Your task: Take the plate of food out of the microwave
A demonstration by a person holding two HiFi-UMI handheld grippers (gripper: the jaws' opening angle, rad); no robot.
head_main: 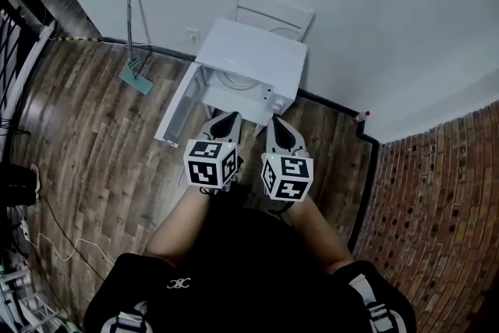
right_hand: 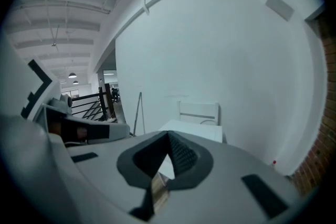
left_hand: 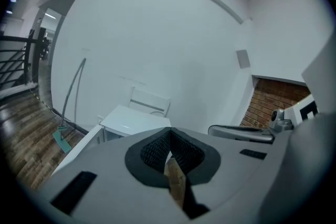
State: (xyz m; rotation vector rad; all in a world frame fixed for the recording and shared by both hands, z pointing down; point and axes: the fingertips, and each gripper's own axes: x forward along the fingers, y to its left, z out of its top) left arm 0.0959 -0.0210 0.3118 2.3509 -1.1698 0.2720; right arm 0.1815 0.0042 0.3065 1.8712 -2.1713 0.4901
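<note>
Microwave [head_main: 251,58] door [head_main: 178,111] stands open; plate [head_main: 234,80] appears inside, not yet removed. Left gripper [head_main: 228,118] and right gripper [head_main: 279,126] hover short of it, jaws closed, holding nothing

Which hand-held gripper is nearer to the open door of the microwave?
Left. The left hand-held gripper points at the opening of the microwave, just right of the open door. The right hand-held gripper is farther right, before the right front corner.
</note>
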